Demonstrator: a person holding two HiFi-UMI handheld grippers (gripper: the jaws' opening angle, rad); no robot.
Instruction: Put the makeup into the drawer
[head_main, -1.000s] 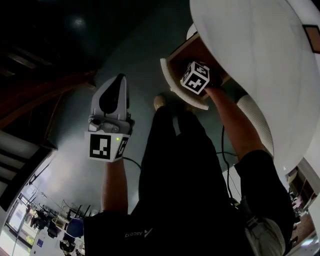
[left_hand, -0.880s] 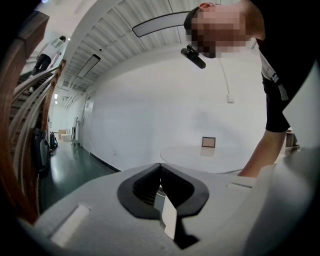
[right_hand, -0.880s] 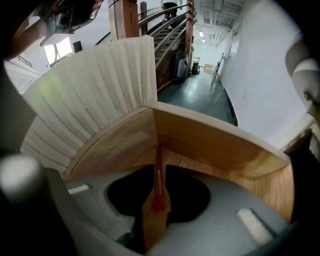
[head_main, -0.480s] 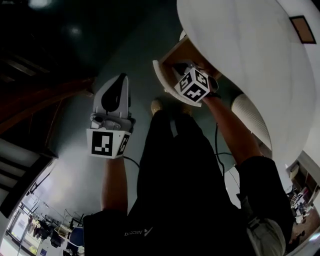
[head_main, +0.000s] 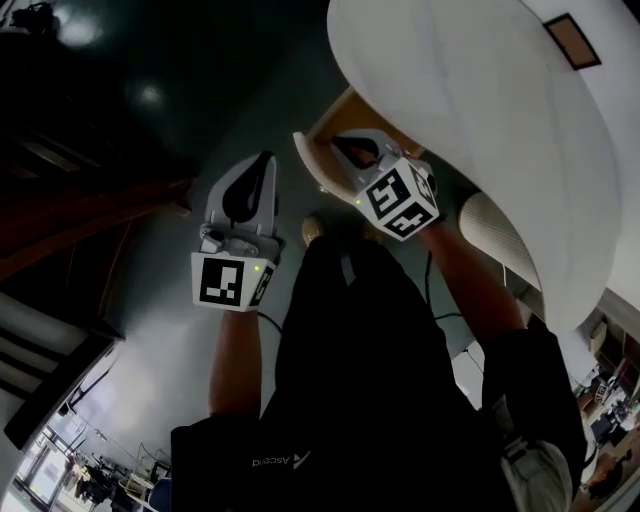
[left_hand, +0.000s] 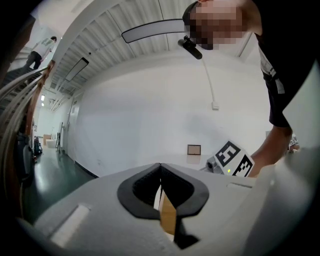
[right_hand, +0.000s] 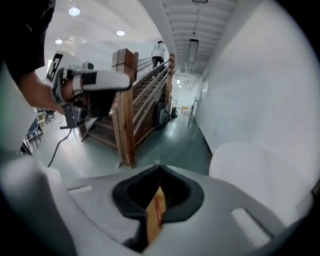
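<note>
From the head view, the right gripper (head_main: 342, 145) is at the open drawer (head_main: 312, 165) under the white table (head_main: 480, 100). The left gripper (head_main: 266, 160) is held beside it above the floor (head_main: 150, 300), and the makeup cannot be made out anywhere. In the left gripper view the jaws meet at their tips with nothing between them. In the right gripper view the jaws have just closed, tips together and empty.
</note>
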